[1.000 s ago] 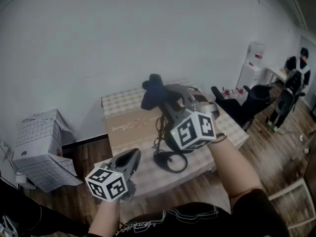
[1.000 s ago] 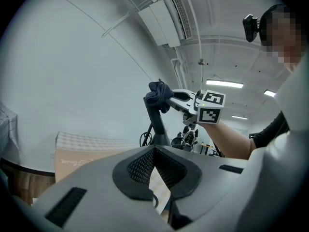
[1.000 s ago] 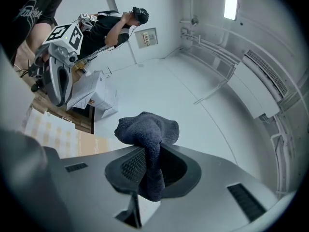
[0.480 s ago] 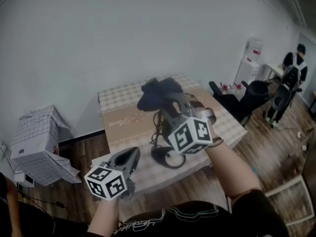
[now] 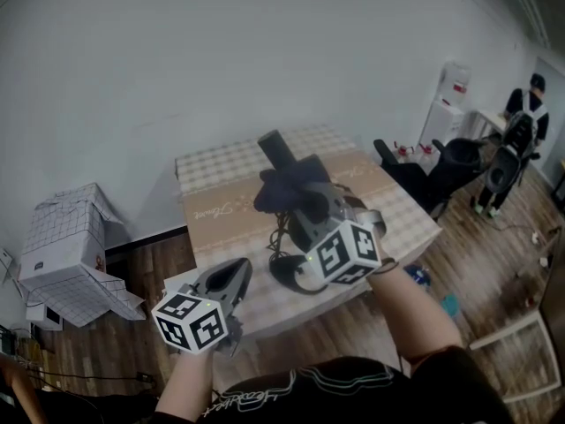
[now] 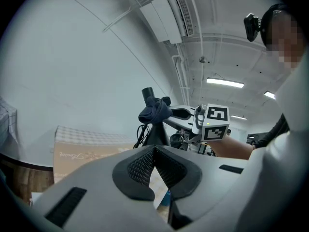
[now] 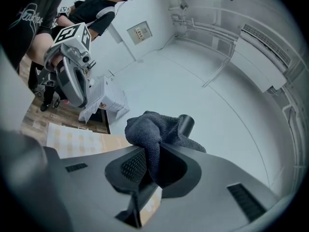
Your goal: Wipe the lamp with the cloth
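A black desk lamp stands on the table; its round base (image 5: 297, 277) is near the front edge and its bar-shaped head (image 5: 276, 149) points up and back. My right gripper (image 5: 289, 194) is shut on a dark blue cloth (image 5: 284, 186), which presses against the lamp's arm just under the head. In the right gripper view the cloth (image 7: 148, 130) bunches between the jaws with the lamp head (image 7: 186, 124) behind it. My left gripper (image 5: 237, 276) hovers shut and empty off the table's front left corner. Seen from the left gripper view, the cloth (image 6: 154, 111) wraps the lamp (image 6: 147, 94).
The table (image 5: 216, 170) carries a checked cover and a brown board (image 5: 221, 215). The lamp's cable (image 5: 279, 237) loops near the stem. White cartons (image 5: 64, 256) sit on the floor at left. A black chair (image 5: 446, 168), a water dispenser (image 5: 451, 97) and a person (image 5: 523, 131) are at right.
My right gripper and the cloth have slid down off the lamp's top, so the lamp head now sticks out above the cloth. The left gripper has barely moved.
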